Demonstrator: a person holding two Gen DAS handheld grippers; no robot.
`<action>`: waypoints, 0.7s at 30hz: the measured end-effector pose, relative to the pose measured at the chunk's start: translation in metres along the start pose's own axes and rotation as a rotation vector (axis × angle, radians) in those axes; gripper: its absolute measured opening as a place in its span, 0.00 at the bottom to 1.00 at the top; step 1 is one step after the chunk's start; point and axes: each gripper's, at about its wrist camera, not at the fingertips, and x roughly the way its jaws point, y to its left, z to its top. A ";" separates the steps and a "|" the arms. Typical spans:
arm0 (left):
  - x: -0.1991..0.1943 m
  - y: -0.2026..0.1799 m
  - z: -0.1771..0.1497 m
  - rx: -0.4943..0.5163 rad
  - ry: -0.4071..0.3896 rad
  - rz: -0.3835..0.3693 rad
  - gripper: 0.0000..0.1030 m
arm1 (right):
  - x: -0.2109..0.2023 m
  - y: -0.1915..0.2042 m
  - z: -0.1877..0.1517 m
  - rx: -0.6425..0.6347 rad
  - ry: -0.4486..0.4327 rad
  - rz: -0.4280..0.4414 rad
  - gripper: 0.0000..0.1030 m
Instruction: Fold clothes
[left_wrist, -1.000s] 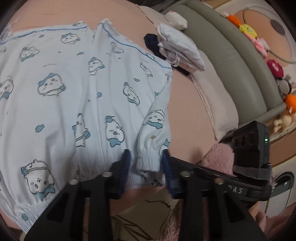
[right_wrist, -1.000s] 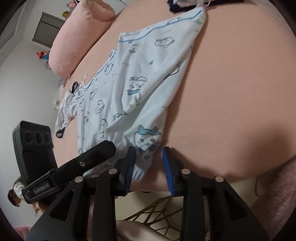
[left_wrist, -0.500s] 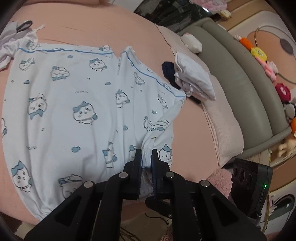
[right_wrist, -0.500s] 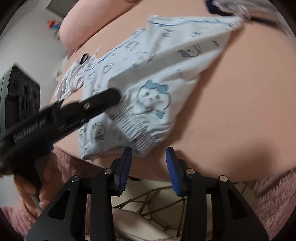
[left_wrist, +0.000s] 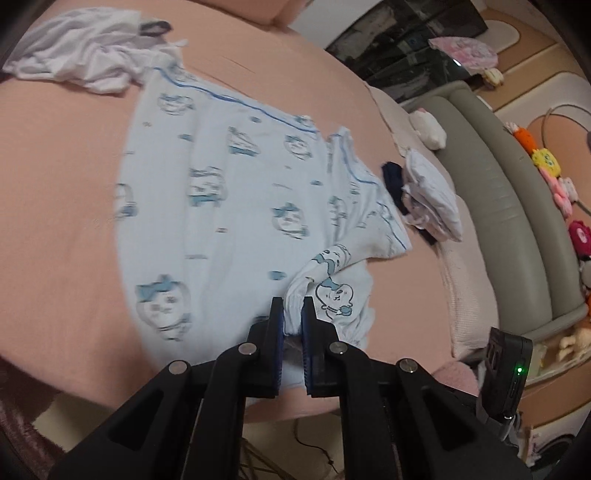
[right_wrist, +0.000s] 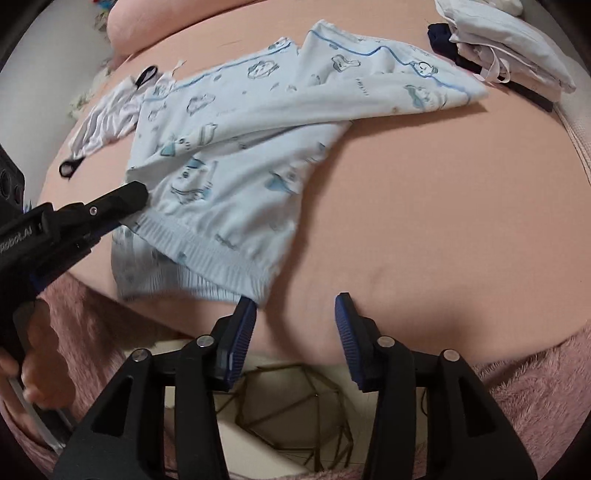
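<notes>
Light blue pyjama trousers (left_wrist: 229, 206) printed with cartoon faces lie spread on the pink bed (left_wrist: 55, 184). My left gripper (left_wrist: 291, 306) is shut on a ribbed cuff and holds that leg lifted over the rest of the cloth. The right wrist view shows this gripper (right_wrist: 136, 194) at the left, with the trousers (right_wrist: 258, 147) partly doubled over. My right gripper (right_wrist: 295, 306) sits at the bed's near edge, its jaws opening with nothing between them. The ribbed hem (right_wrist: 207, 251) ends just at its left finger.
A crumpled white garment (left_wrist: 85, 62) lies at the trousers' far end, a black hair tie (right_wrist: 68, 168) beside it. A folded pile of clothes (left_wrist: 432, 195) sits at the right by a grey-green padded rail (left_wrist: 498, 192) lined with plush toys (left_wrist: 546, 162). A hand (right_wrist: 37, 354) holds the left gripper.
The left gripper has closed on the cuff and carried it across over the trousers. The right gripper's jaws have widened and let the hem go; it now lies beside the left finger.
</notes>
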 end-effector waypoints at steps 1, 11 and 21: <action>0.000 0.007 0.000 -0.018 0.010 -0.010 0.08 | 0.001 -0.005 -0.002 0.012 0.009 -0.004 0.44; -0.027 0.004 0.003 -0.001 -0.012 -0.030 0.08 | -0.024 0.003 0.030 0.007 -0.133 0.210 0.44; -0.012 0.038 -0.028 -0.066 0.067 0.110 0.08 | 0.029 0.012 0.038 -0.049 -0.028 0.130 0.45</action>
